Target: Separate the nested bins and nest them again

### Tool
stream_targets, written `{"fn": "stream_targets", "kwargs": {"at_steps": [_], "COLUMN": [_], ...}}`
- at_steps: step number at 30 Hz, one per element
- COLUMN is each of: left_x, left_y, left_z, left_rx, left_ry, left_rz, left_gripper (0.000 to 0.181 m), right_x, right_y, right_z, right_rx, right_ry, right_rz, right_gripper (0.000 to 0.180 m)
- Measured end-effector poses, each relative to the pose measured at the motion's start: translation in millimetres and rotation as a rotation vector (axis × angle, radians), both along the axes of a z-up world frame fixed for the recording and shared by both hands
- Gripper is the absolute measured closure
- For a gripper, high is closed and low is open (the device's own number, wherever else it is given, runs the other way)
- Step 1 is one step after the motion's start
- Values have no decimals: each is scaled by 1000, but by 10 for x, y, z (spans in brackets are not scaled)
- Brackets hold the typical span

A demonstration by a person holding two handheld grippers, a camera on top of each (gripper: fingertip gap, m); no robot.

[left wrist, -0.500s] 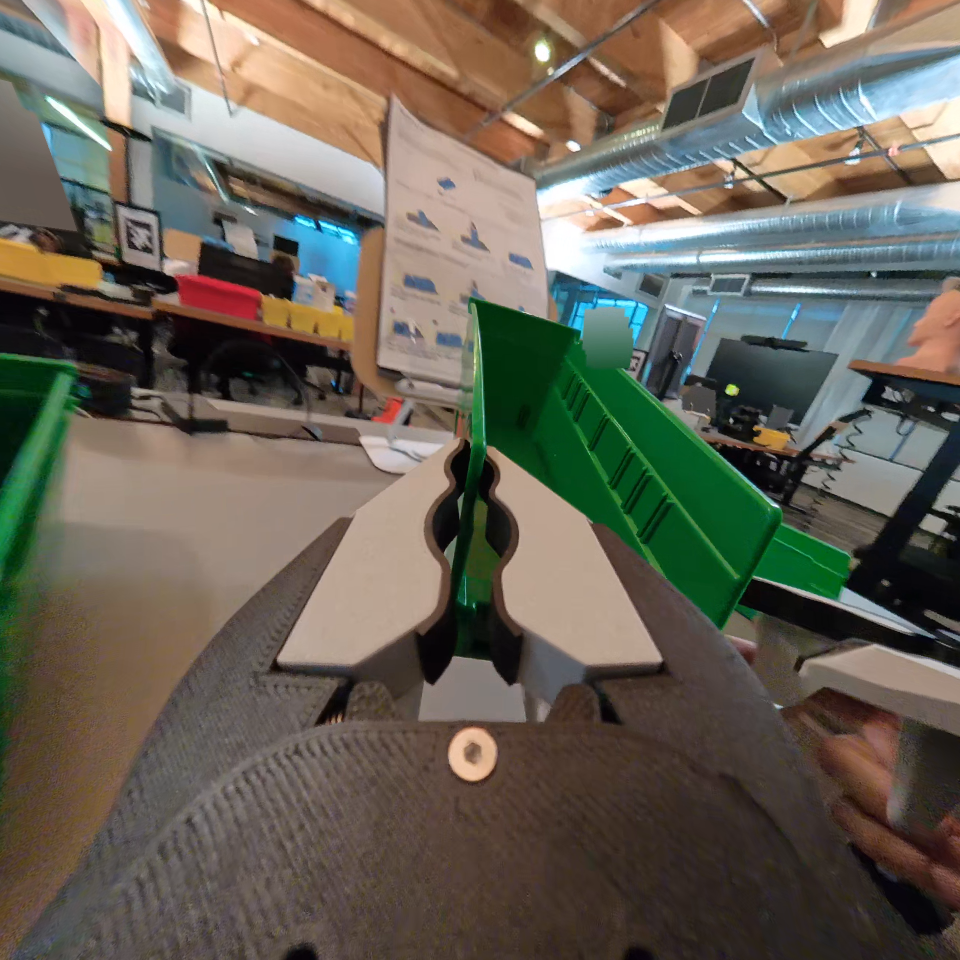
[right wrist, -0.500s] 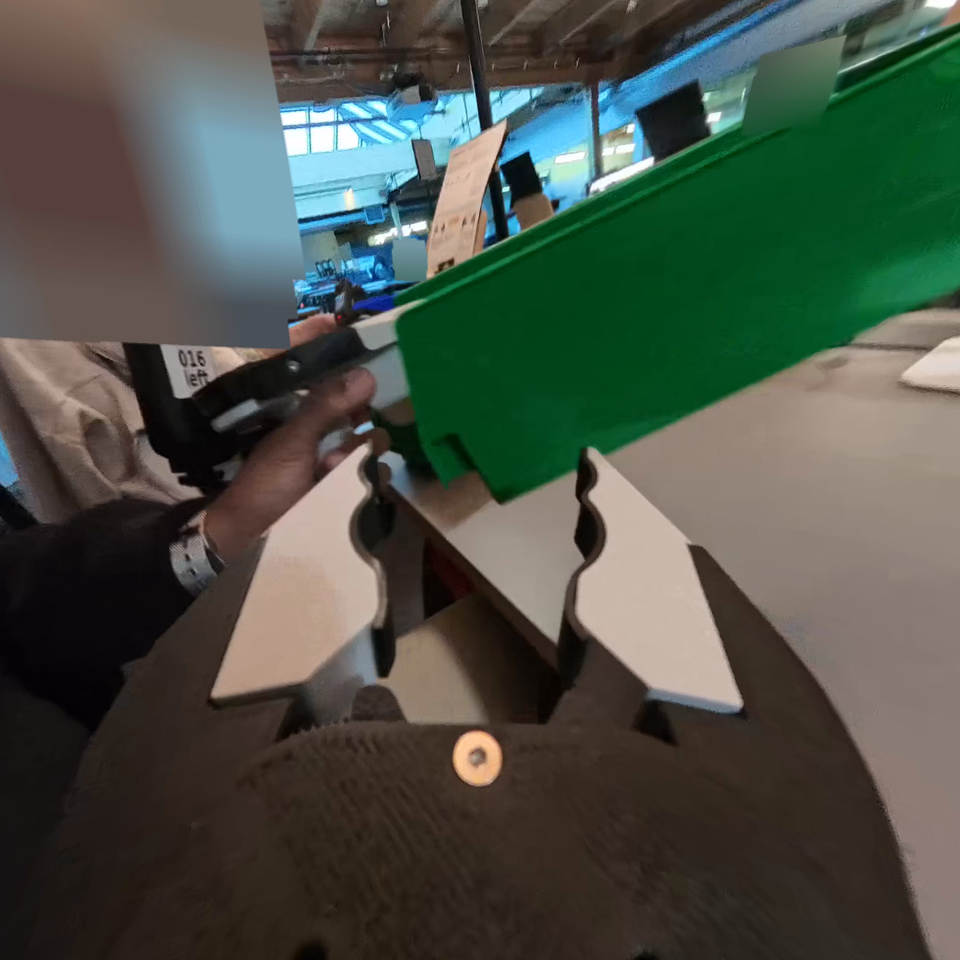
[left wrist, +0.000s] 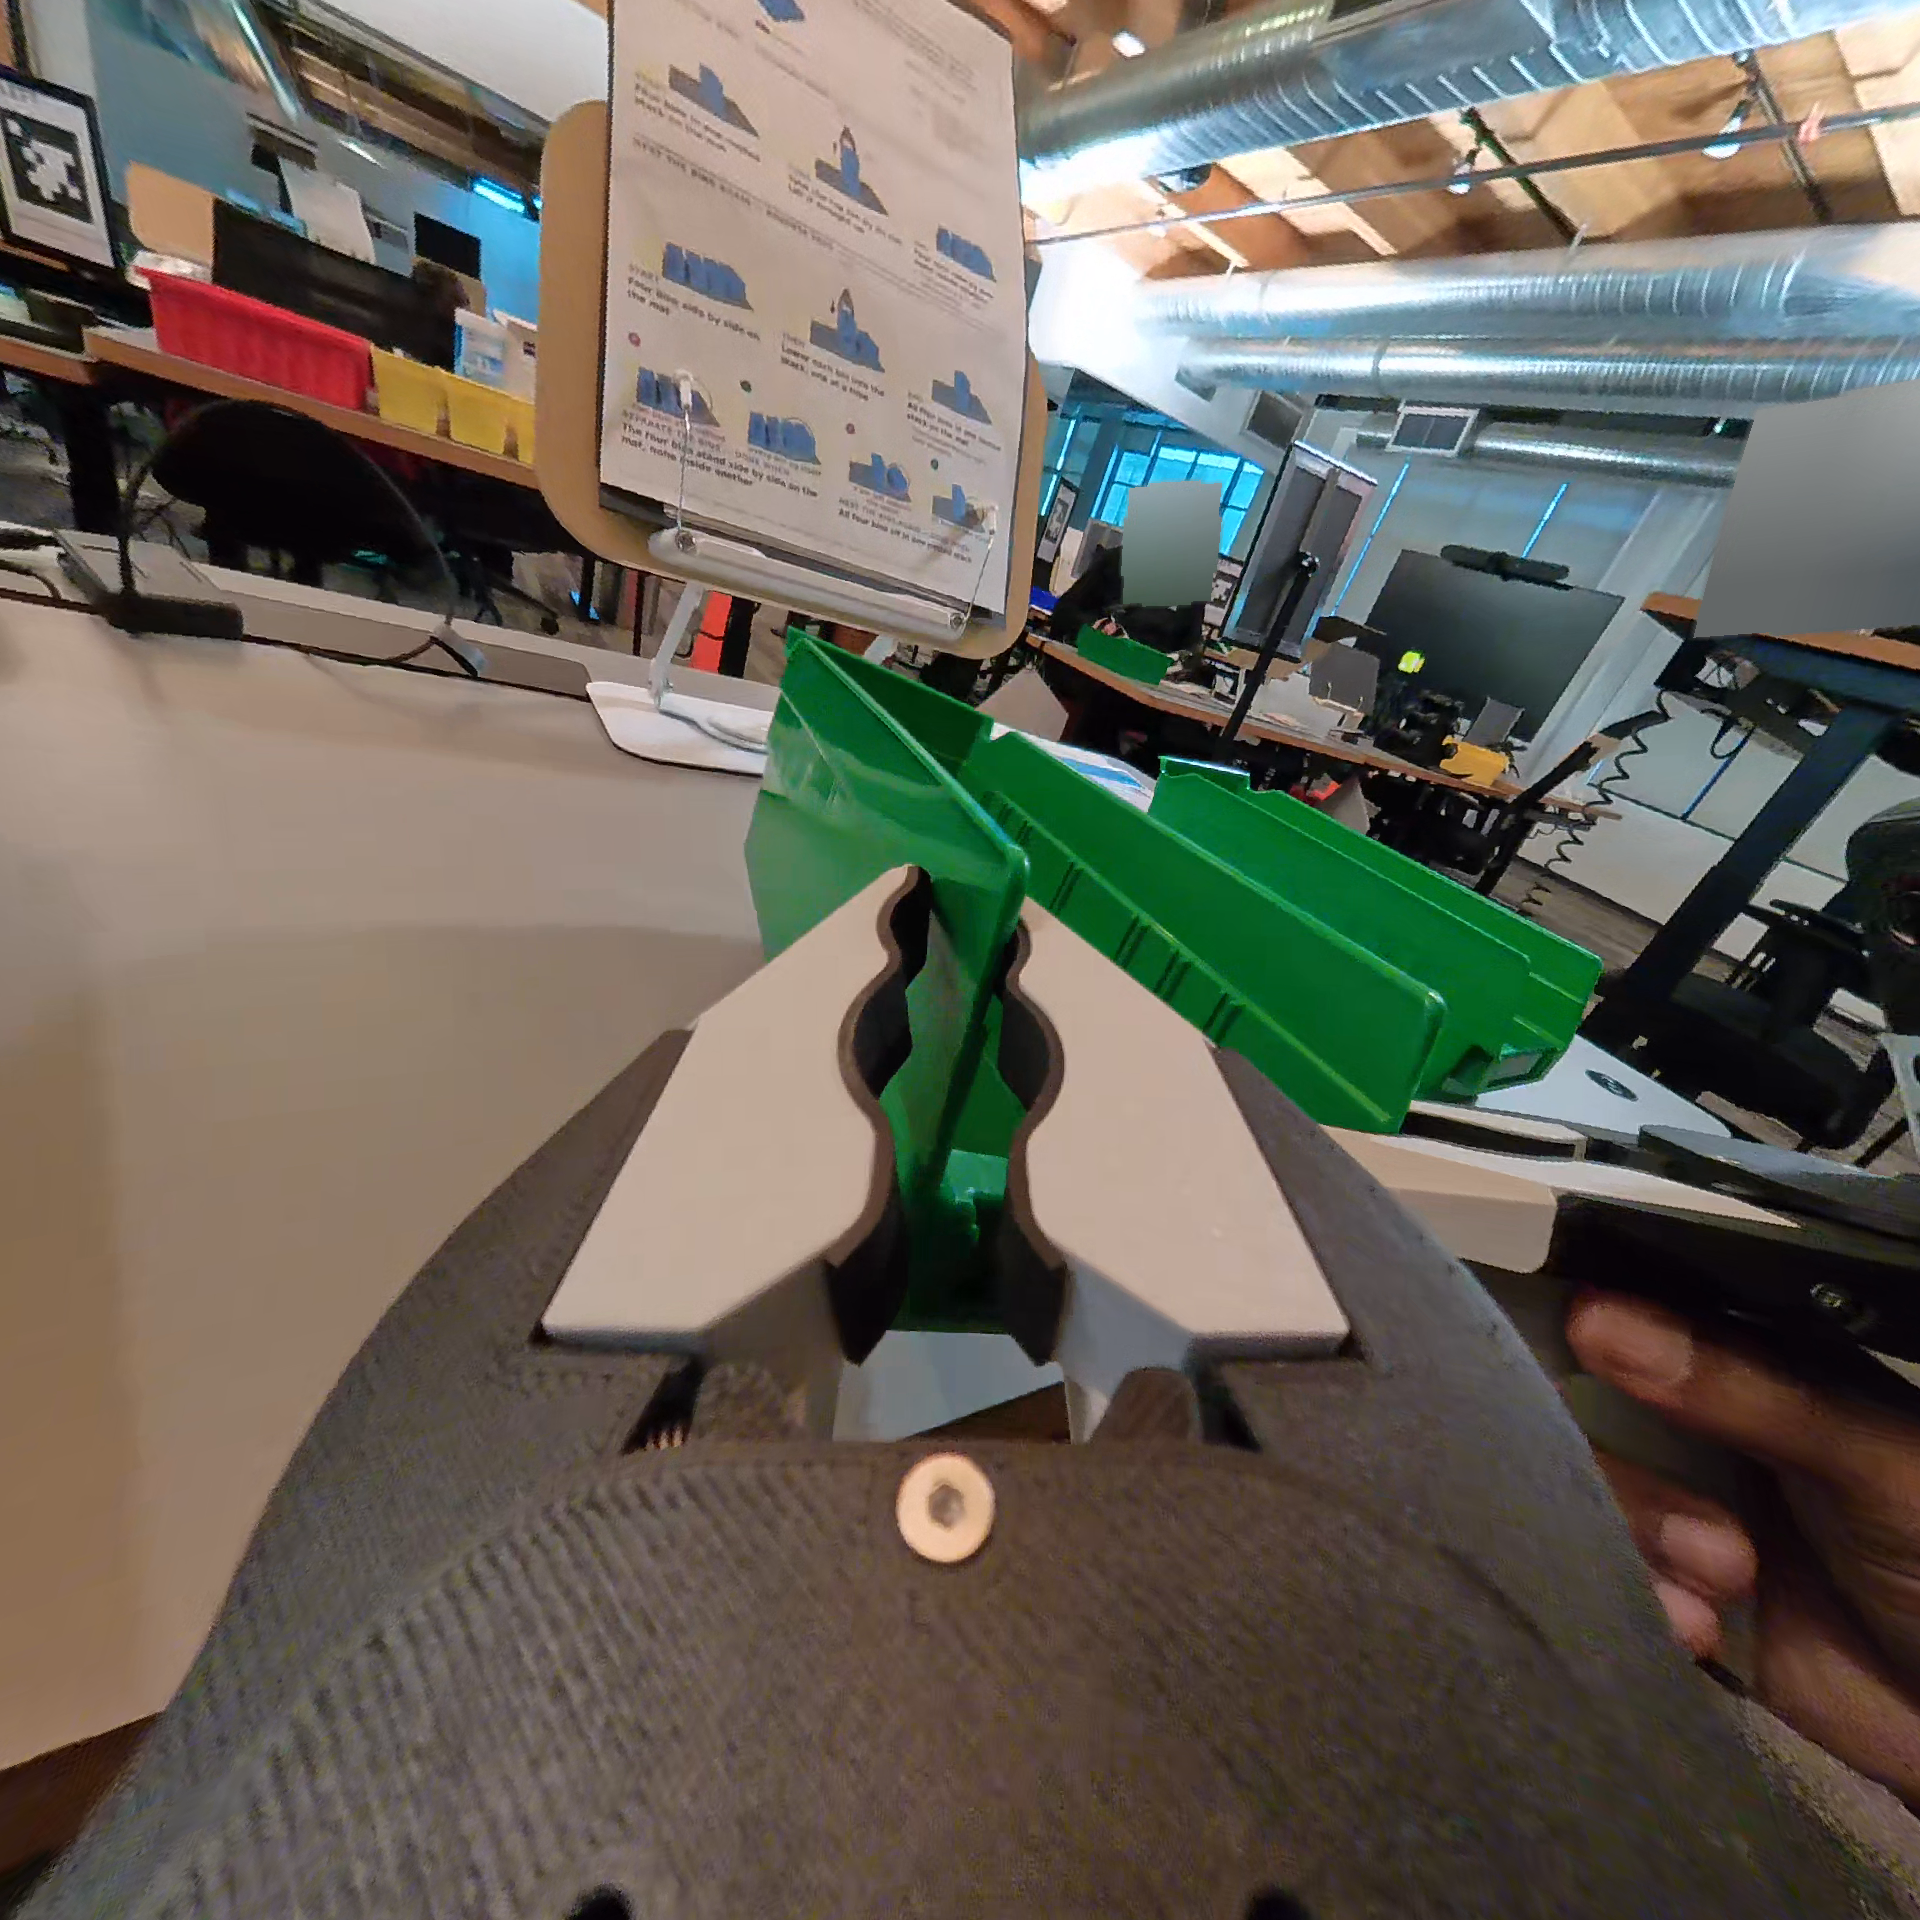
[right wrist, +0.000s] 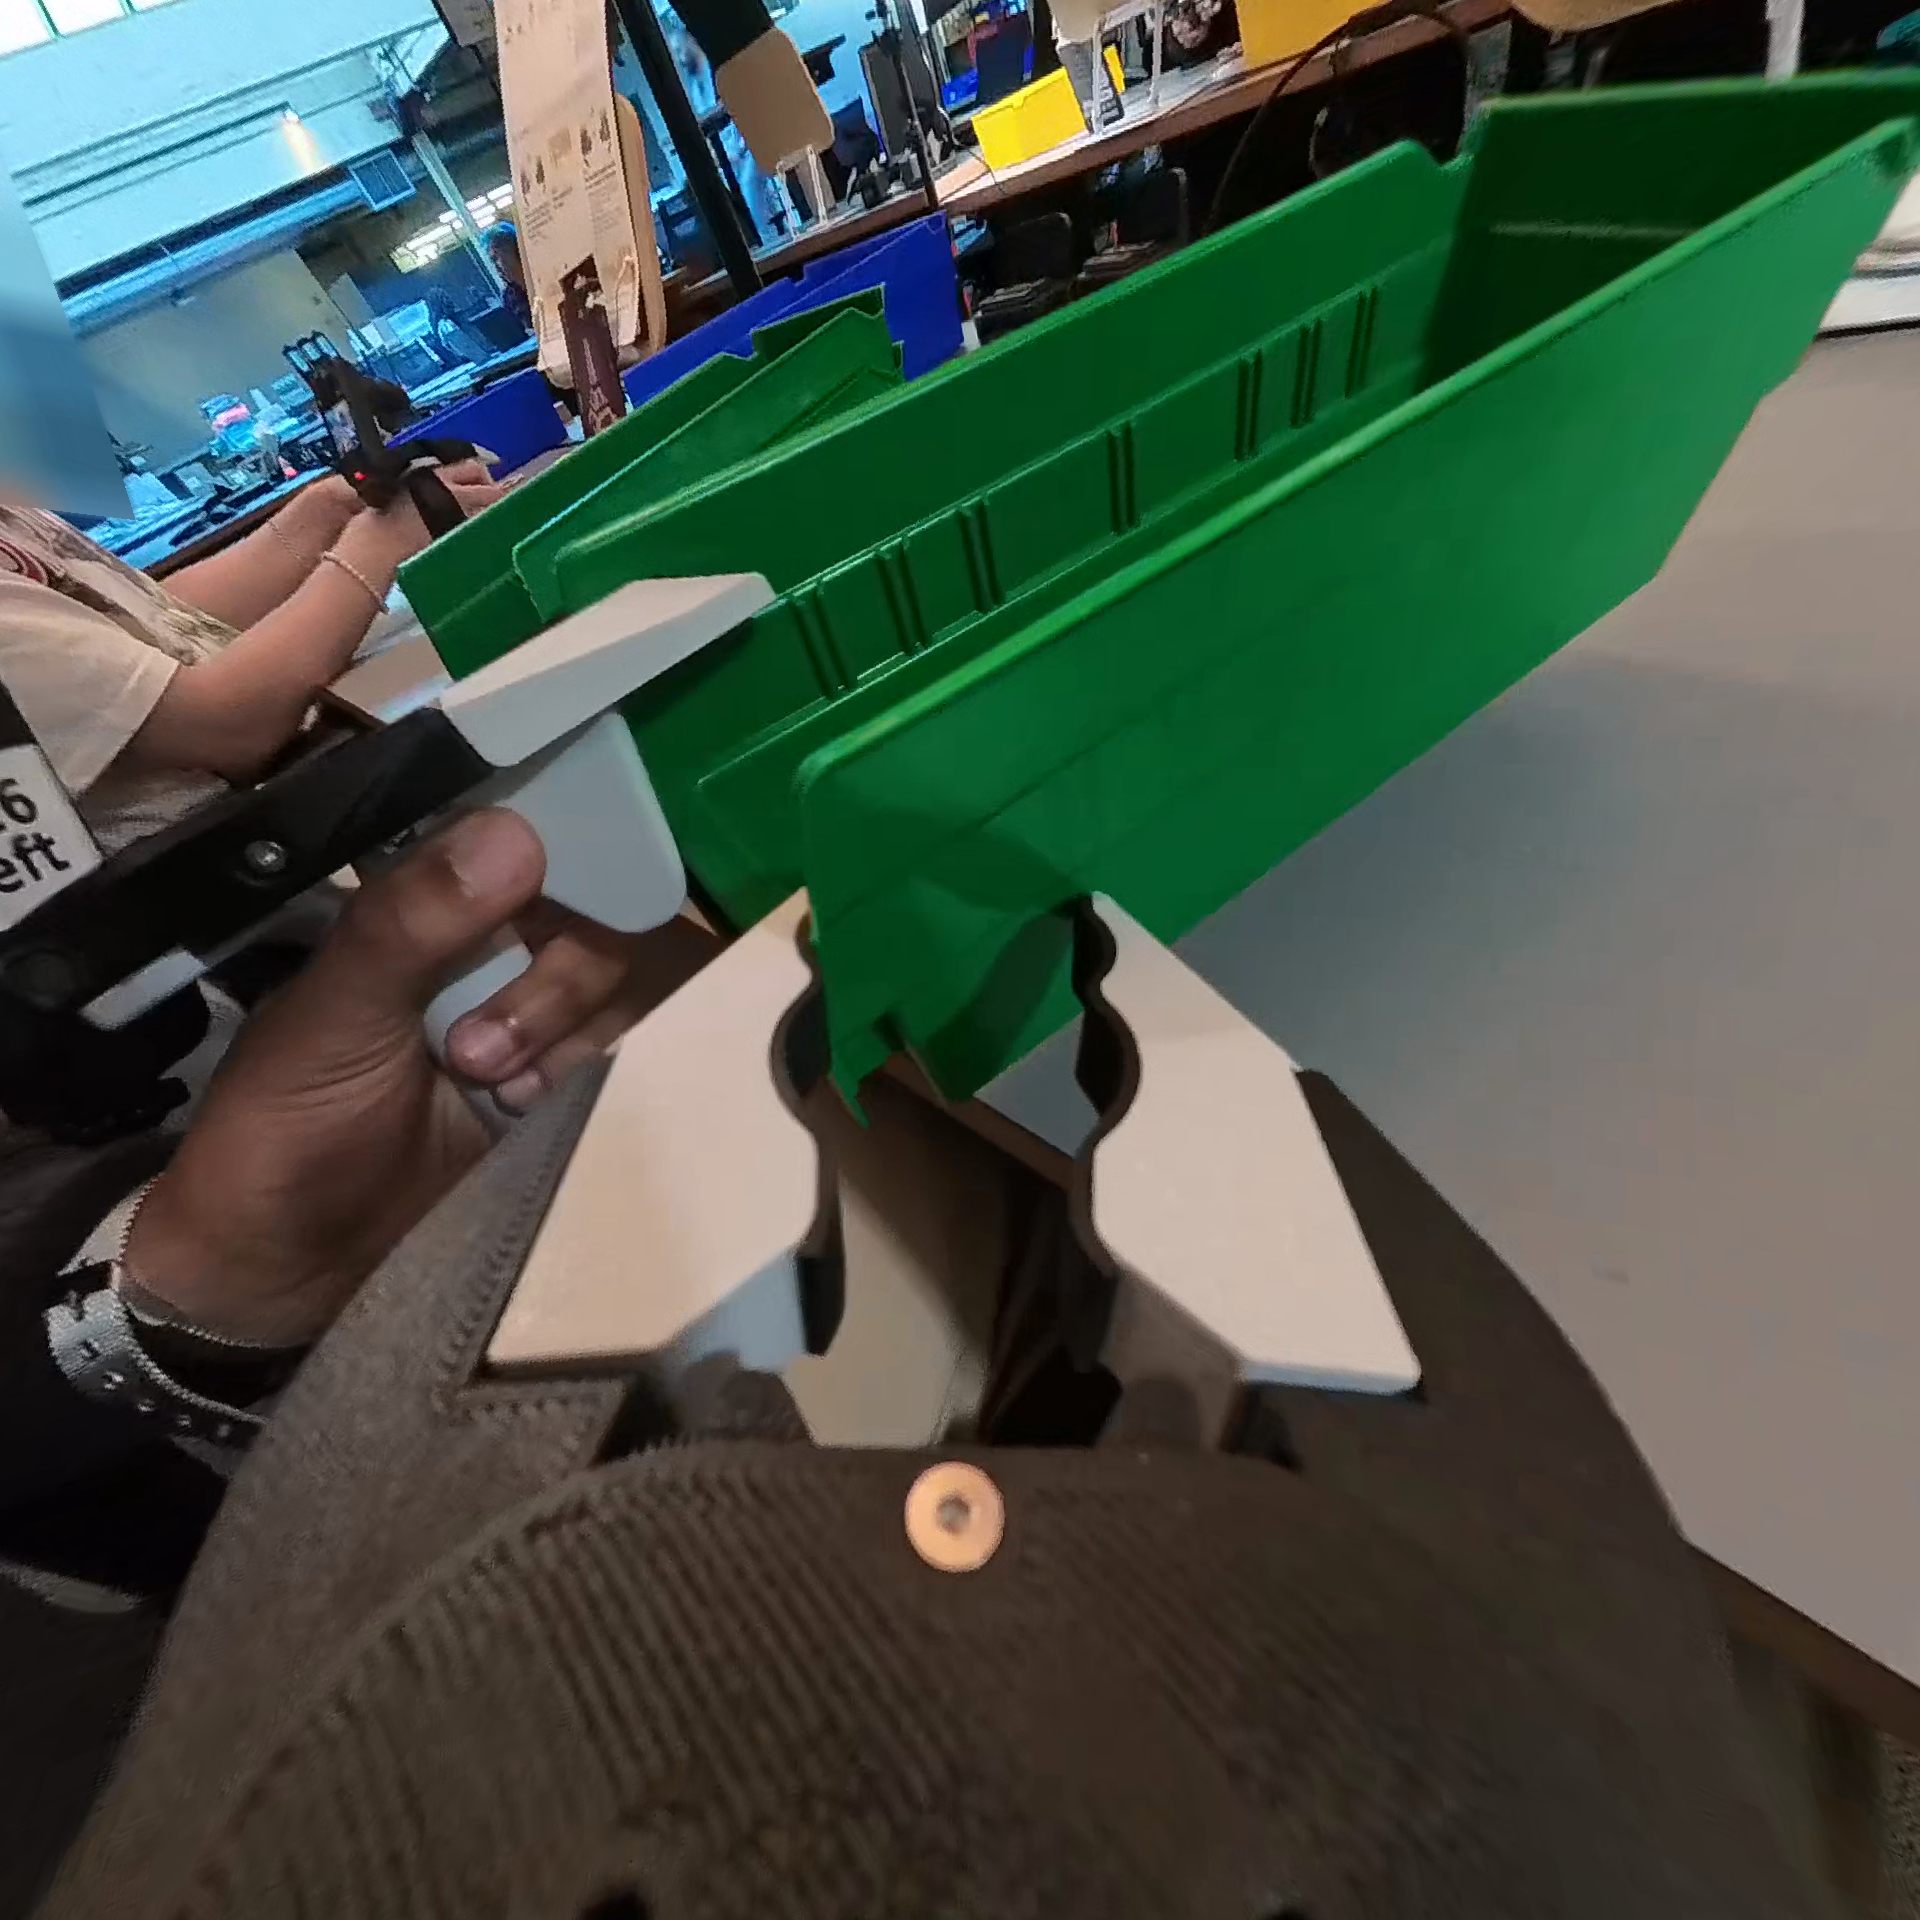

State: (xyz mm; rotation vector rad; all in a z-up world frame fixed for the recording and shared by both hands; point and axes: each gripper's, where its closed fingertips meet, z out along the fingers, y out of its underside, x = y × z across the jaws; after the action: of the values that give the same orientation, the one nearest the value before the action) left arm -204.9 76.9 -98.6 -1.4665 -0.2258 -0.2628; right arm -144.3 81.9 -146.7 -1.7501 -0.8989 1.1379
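Exposed ducts and timber beams ran over a busy workshop, and a pale grey table (left wrist: 312,935) carried the work, with an instruction sheet on a stand (left wrist: 810,312) at its far edge. A long green bin (right wrist: 1351,582) was held tilted above the table, its near end raised, and a second green bin (left wrist: 1382,873) lay just beside it on the far side. The left claw (left wrist: 961,1039) was closed on the near end wall of the held bin, the thin green wall pinched edge-on between its jaws. The right claw (right wrist: 945,997) stood partly open around the bin's lower near corner, the corner sitting between the jaws; whether either jaw was touching the plastic could not be told. A hand (right wrist: 343,1060) gripped the handle of the left tool in the right wrist view. The likely step was carrying this bin toward another for nesting or setting it apart. The risk, as judged, lay in the single thin-wall grip: a long bin held by one end could pivot or slip out of the left claw, and its far end might drop onto the table or knock the neighbouring bin. Closing the right claw off-centre on the angled corner could twist the bin.
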Motion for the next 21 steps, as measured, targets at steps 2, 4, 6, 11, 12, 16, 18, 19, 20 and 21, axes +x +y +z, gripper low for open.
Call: {"fn": "stream_targets", "kwargs": {"at_steps": [2,4,6,11,12,16,18,19,20,21], "left_x": [36,79,160,623,685,594,503,463,426,399], "left_y": [14,39,61,16,-3,-17,3,10,18,23], "left_z": [-27,-88,-129,-87,-92,-106,-154,-176,-195,-213], "left_rx": [-11,-46,-70,-69,-73,-63,-84,-93,-99,-105], "left_ry": [-4,-38,-49,-63,-87,-203,-235,-248,-260,-272], "left_rz": [-24,-58,-113,-399,-439,-443,-436,-432,-427,-425], "left_gripper": [170,166,158,130,129,138,139,140,140,141], "right_x": [35,73,135,433,498,903,1147,1265,1380,1489], "right_y": [67,163,289,747,823,1225,1433,1527,1613,1690], "right_z": [-20,-44,-79,57,106,198,247,249,244,229], "right_rx": [53,54,20,88,84,151,188,191,179,159], "right_ry": [-40,-62,-65,-55,-44,-49,-61,-63,-56,-51], "right_rz": [-40,-80,-118,-242,-247,-395,-471,-507,-542,-575], "right_gripper": [147,155,162,179,178,177,177,177,177,176]}}
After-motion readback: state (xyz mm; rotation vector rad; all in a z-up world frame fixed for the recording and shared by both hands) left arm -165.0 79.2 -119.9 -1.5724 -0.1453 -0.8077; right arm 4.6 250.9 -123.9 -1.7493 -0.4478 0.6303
